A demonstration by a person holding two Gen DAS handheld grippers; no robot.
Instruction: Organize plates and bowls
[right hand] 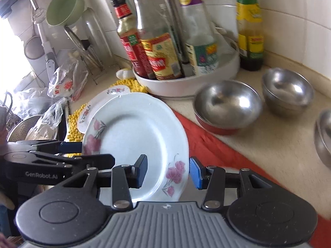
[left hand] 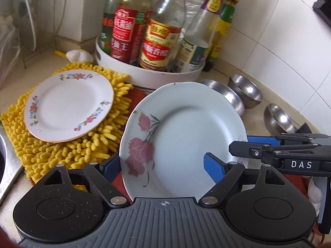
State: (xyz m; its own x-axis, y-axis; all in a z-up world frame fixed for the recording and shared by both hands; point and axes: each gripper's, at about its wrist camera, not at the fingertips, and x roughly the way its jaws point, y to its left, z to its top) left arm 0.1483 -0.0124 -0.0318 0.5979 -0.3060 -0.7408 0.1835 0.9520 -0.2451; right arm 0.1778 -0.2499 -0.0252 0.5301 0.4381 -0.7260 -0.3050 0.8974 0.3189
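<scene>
The pale blue ceramic plate with pink flowers (left hand: 186, 136) is off the surface, tilted – rigid, glazed, slippery, breakable. Right tongs (right hand: 168, 172) grip its rim; left tongs (left hand: 163, 168) stand wide, gripping nothing. Hold it by opposite rim edges.
</scene>
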